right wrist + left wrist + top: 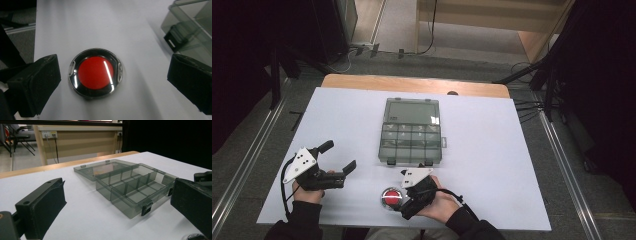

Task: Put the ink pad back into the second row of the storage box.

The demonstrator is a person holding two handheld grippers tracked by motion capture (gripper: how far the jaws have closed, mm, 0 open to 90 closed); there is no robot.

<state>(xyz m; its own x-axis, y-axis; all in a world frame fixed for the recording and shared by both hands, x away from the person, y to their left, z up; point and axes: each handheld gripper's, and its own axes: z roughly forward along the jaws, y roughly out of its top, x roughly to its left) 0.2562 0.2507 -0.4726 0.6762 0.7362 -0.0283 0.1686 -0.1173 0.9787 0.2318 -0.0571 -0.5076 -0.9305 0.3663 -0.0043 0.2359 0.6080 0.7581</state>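
A person sits at the near edge of a white table (512, 150) and holds a two-jaw gripper in each hand. Near the middle of the near edge lies a round red push button (391, 197) with a shiny chrome rim. The right gripper (409, 200) hovers right over it, angled down and toward the left. In the right gripper view the red button (95, 73) lies flat on the white surface between the two black jaws, closer to the left jaw than to the right one; the jaws stand wide open and neither touches it, and they hold nothing. Just beyond the button, toward the far side, sits a smoky transparent compartment box (412, 142) with its lid folded back flat on the table and two black latches on its near wall; one latch and a corner of the box show at the upper right of the right gripper view. The left gripper (339, 156) is at the near left of the table, well apart from the button, pointing to the right toward the box. Its jaws are also spread wide and empty. In the left gripper view the open box (132, 190) lies ahead between the jaws, its dividers forming rows of small compartments that look empty.
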